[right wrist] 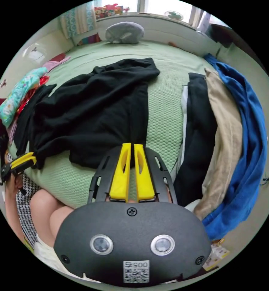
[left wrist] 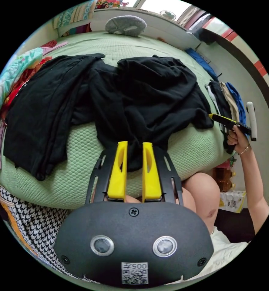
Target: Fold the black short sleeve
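Black short sleeve [left wrist: 131, 100] lies crumpled on the bed [left wrist: 79, 178] just ahead of left tool [left wrist: 134, 148] and right tool [right wrist: 129, 150], both slightly parted, gripping nothing; judged next: pinch hem corners, spread flat first.

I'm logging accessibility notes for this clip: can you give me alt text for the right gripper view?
A crumpled black short sleeve lies on a green quilted bed, with the right gripper over its near edge, jaws almost together and holding nothing. Folded black, tan and blue clothes are stacked beside it, and the left gripper is at the shirt's far corner.
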Motion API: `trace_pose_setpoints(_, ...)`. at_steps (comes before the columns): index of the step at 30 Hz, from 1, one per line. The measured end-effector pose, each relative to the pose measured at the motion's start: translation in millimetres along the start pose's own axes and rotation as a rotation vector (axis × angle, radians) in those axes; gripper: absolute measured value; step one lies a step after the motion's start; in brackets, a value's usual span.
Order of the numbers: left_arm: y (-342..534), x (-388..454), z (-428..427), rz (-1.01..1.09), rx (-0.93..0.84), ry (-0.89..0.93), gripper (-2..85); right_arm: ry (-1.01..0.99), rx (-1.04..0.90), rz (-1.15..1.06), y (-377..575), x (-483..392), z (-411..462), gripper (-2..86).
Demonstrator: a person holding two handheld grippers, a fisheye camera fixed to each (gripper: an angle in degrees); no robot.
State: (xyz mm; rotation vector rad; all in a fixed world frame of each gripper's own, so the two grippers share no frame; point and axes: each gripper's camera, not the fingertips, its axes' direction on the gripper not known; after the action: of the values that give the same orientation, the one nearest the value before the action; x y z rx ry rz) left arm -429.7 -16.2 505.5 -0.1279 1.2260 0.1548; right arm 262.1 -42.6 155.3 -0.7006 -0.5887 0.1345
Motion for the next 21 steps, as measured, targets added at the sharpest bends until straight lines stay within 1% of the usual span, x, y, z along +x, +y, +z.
trace_pose_setpoints(1, -0.6, 0.1, -6.9, -0.015, 0.0, 0.024, 4.7, -0.029, 0.016, 0.003, 6.4, 4.3, -12.6, -1.0)
trace_pose_setpoints(4, 7.2, 5.3, -36.1, 0.017, 0.058, 0.021, 3.9, -0.103, 0.065, 0.009, 30.9, 17.6, -50.3, -1.3)
trace_pose_setpoints(6, 16.5, 6.8, -57.9, 0.028, 0.096, 0.057, 3.8, -0.09, 0.094, 0.001, 51.2, 23.4, -74.3, -1.4)
trace_pose_setpoints(8, 32.2, 6.0, -89.1, 0.03, 0.144, 0.144, 3.5, -0.1, 0.123, -0.001, 80.5, 31.8, -106.4, -1.5)
trace_pose_setpoints(12, 59.5, 8.1, -138.7, 0.046, 0.234, 0.235, 3.2, -0.158, 0.181, 0.022, 126.9, 45.2, -156.9, -1.5)
trace_pose_setpoints(16, 89.9, 20.0, -199.3, 0.091, 0.384, 0.283, 2.8, -0.266, 0.319, 0.07, 176.7, 55.3, -217.8, -1.5)
trace_pose_setpoints(20, 105.6, 39.1, -264.7, 0.156, 0.542, 0.269, 2.8, -0.283, 0.477, 0.076, 206.7, 51.5, -284.3, -1.5)
trace_pose_setpoints(21, 105.8, 41.9, -273.5, 0.16, 0.554, 0.257, 2.8, -0.286, 0.495, 0.074, 208.7, 50.4, -294.3, -1.5)
